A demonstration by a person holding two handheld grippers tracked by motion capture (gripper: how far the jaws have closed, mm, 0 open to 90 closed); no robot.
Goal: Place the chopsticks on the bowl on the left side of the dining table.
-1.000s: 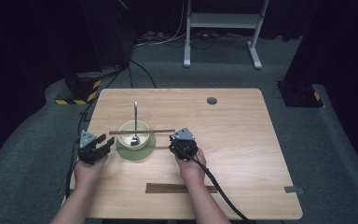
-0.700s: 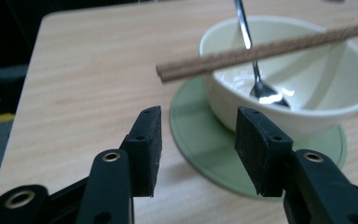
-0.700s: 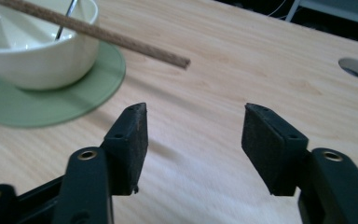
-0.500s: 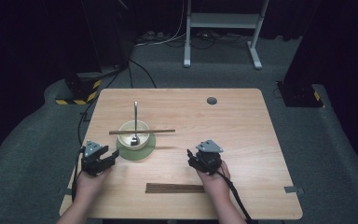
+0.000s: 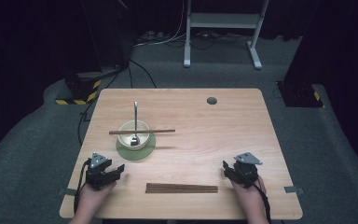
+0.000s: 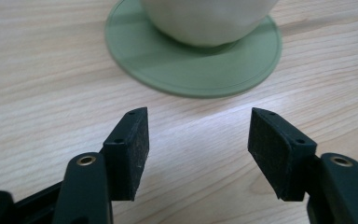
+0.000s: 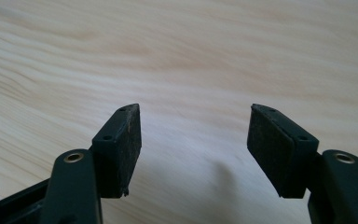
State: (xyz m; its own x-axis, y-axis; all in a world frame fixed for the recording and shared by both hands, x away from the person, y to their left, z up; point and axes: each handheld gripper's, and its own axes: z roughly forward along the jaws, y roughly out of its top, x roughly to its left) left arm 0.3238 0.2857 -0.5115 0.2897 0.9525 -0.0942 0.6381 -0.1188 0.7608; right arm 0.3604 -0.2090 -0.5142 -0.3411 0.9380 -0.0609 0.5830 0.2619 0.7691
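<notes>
Left gripper [image 5: 117, 171]: sitting near left, jaws wide apart, having just been opening, gripping nothing.
Right gripper [image 5: 227, 171]: sitting near right, jaws likewise spread after opening, nothing between them.
Bowl [image 5: 136, 134]: one, standing on one green saucer [image 5: 145, 152], left of centre.
Spoon [image 5: 135, 122]: one, leaning in the bowl.
Single chopstick [image 5: 161, 131]: lying across the bowl's rim.
Chopstick bundle [image 5: 182, 188]: one, lying at the near edge between the grippers.
Table [image 5: 223, 135]: one, wooden.
</notes>
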